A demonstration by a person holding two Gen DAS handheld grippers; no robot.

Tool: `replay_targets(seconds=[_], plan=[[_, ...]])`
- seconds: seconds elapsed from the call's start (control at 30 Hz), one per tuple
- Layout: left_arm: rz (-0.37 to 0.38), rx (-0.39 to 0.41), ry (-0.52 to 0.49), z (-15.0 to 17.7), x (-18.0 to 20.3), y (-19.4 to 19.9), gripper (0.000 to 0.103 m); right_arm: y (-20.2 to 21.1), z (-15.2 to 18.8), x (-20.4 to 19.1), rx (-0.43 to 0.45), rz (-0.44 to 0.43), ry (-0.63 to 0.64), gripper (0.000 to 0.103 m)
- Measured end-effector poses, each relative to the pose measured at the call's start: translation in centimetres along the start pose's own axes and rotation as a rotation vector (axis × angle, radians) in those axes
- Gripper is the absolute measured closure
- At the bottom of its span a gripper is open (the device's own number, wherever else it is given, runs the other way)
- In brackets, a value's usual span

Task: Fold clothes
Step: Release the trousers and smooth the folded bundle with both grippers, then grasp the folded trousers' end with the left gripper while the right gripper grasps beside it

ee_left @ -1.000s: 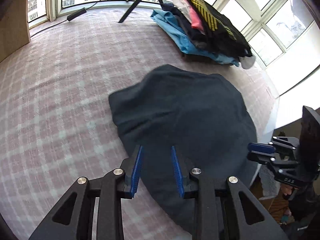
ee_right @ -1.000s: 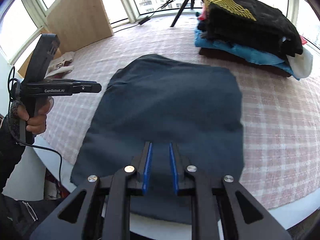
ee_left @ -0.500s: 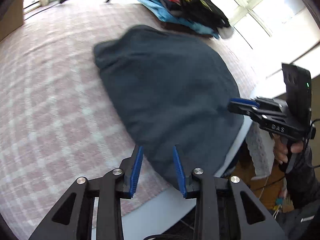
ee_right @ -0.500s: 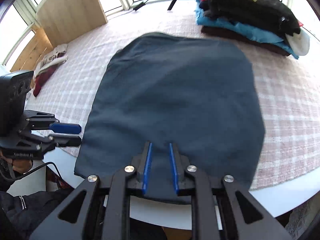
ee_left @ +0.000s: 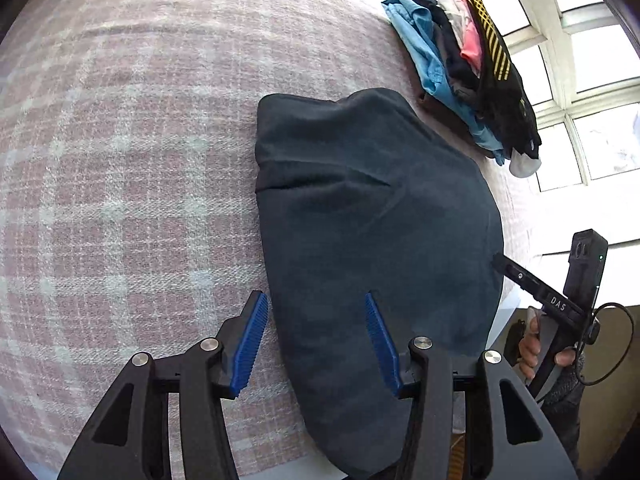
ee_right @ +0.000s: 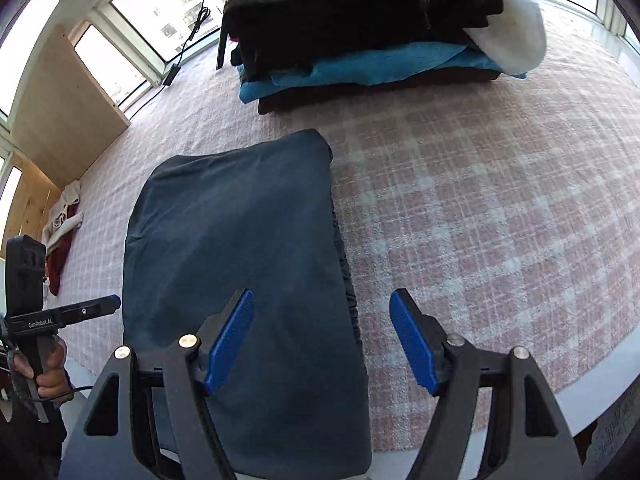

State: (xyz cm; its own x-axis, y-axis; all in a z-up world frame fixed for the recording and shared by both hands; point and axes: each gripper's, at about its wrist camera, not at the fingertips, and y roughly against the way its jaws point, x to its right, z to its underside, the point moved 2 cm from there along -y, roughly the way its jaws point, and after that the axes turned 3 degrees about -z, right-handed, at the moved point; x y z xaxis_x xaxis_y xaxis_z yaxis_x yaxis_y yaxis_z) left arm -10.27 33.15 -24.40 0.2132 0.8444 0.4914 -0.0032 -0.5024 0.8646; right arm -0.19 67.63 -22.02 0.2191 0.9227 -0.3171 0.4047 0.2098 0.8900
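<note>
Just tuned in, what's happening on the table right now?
A person is folding a dark blue garment on the pink checked tablecloth. The left gripper and right gripper are both open, each straddling a near side edge of the cloth, gripping nothing. A stack of folded clothes sits behind it.

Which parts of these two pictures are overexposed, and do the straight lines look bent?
Left wrist view: the windows are blown out white, and the checked cloth curves from fisheye. Right wrist view: the windows glare too, the table edge bows.
</note>
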Motion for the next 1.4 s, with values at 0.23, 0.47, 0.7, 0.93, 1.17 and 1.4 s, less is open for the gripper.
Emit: replay_targets(seconds=[0.23,0.47,0.7,0.93,1.17,1.4], plan=[[-0.108,0.045,0.035,0.8,0.6,-0.7,0.052,-2.6,-0.6,0.6,-0.088,0.005,0.086,0.033],[-0.219,0.015,-0.045,1.7,3.8,-2.2,0.051,-3.6,-0.5,0.7,-0.120,-0.052,0.117,0.031],[-0.283,-0.003,-0.106,2.0,5.8,-3.3,0.049,-3.9,-0.3,0.0,-0.152,-0.093,0.173,0.031],[-0.347,0.002,-0.198,2.4,8.3,-4.9,0.066,-4.1,1.0,-2.1,-0.183,-0.140,0.283,0.037],[-0.264,0.010,-0.216,2.7,9.8,-6.1,0.094,-4.1,1.5,-3.2,-0.180,-0.115,0.326,0.052],[-0.181,0.061,-0.156,3.5,8.3,-4.5,0.095,-2.4,2.1,-3.8,-0.085,-0.106,0.262,0.079]])
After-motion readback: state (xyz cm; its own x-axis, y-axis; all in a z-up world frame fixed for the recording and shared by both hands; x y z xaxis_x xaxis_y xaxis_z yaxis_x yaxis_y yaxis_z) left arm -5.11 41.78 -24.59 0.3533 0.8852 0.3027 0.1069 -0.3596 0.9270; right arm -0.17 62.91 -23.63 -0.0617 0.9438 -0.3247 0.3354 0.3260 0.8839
